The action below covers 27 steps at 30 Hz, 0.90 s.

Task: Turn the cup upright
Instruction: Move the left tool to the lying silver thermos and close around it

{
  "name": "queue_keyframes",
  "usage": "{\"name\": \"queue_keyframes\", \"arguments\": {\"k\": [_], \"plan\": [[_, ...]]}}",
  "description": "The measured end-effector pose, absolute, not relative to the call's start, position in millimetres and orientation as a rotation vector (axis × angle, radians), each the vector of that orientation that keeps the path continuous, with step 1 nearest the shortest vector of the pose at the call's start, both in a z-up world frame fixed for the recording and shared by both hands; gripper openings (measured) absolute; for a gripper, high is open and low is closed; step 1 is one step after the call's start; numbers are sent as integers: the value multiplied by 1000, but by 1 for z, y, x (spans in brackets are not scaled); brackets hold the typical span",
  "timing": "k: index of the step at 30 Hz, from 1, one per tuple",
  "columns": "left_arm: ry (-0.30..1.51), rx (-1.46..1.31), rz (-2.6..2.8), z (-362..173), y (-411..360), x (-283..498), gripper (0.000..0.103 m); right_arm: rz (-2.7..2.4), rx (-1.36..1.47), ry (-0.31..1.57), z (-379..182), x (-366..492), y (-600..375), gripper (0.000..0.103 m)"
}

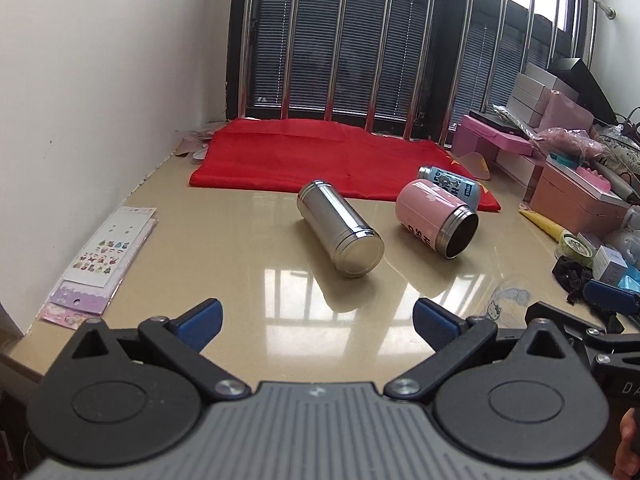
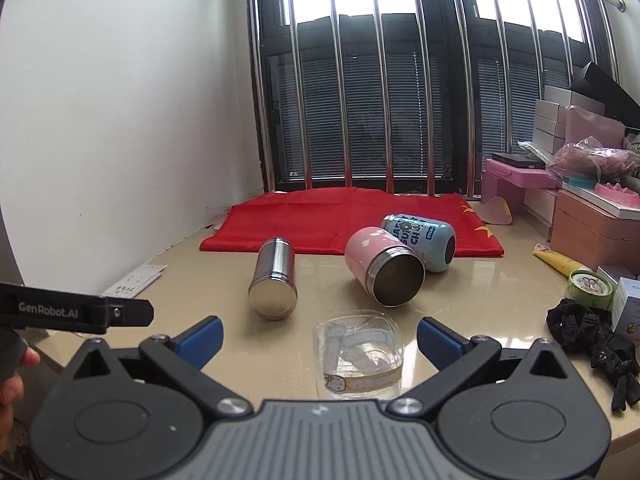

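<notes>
Three cups lie on their sides on the counter (image 1: pixel 248 256), and none is upright yet. The steel cup (image 1: pixel 340 229) lies nearest the middle, its long axis running from the red cloth (image 1: pixel 280 160) back toward the person, flat end facing the tongs. From the left tongs (image 1: pixel 318 322) it lies ahead and a little to the right; from the right tongs (image 2: pixel 320 338) it lies ahead and to the left. The pink cup (image 2: pixel 382 270) lies to its right, open mouth turned toward the right tongs, and the blue cup (image 2: pixel 420 240) lies just behind it, partly on the cloth.

Both tongs are spread wide and hold nothing. A clear plastic cup (image 2: pixel 358 354) lies directly between the right tongs' fingers. I'd judge the right hand nearer the pink cup, the left hand better placed for the steel one.
</notes>
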State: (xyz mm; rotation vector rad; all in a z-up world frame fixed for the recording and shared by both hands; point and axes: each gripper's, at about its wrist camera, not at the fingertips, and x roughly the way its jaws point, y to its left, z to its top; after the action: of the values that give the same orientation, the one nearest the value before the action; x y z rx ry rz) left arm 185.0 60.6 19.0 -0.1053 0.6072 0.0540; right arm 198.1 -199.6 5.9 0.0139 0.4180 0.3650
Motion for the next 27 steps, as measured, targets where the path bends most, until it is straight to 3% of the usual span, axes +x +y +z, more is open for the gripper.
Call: {"name": "queue_keyframes", "arguments": {"k": [17,27], "plan": [[787,-74,5,17,106,333,103,267,1,595,18,311,-150,103],[914,-87,-50,-10,98,426,103,146,12,662,15,340,-138,103]]}}
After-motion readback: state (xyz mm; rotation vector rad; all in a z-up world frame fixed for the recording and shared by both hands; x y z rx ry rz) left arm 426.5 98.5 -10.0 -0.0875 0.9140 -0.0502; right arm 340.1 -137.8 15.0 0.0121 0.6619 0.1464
